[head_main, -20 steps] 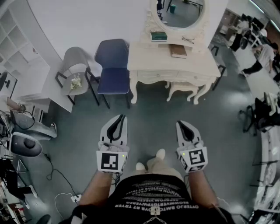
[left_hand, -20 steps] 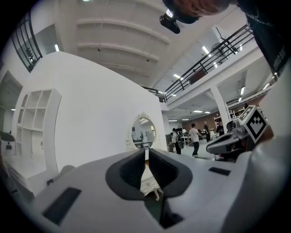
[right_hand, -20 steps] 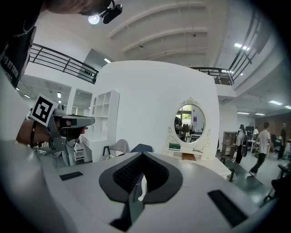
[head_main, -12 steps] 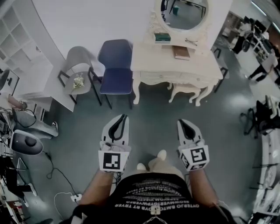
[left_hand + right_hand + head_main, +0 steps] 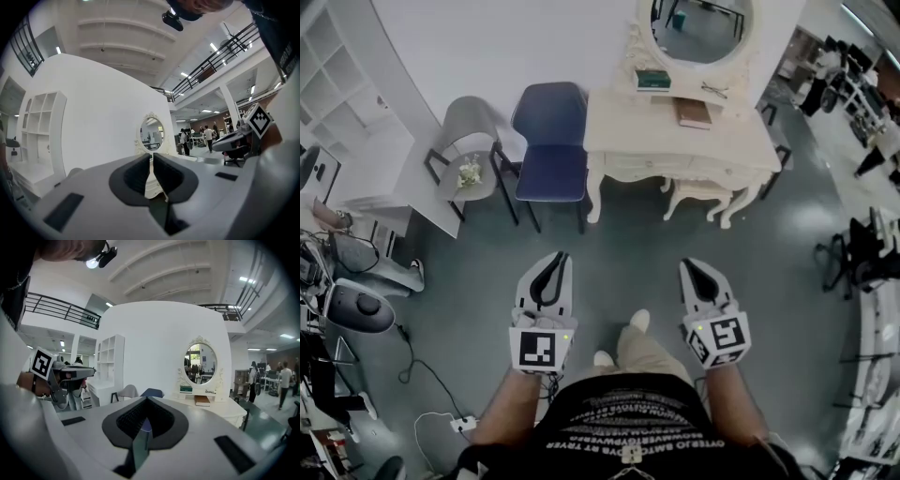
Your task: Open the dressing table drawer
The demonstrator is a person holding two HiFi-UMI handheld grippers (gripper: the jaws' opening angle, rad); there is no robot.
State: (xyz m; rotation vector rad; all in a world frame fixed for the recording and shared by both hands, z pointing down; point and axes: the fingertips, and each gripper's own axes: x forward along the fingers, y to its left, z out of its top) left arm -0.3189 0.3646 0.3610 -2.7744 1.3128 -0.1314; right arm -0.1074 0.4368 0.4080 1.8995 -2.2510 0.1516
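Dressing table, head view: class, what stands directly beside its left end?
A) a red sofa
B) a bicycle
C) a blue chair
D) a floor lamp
C: the blue chair stands right next to the left end of the dressing table, with a grey chair further left.

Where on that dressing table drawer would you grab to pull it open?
The drawer front's middle, under the tabletop above the stool, coming level from the front: it faces us and pulls that way. Any handle is too small to see.
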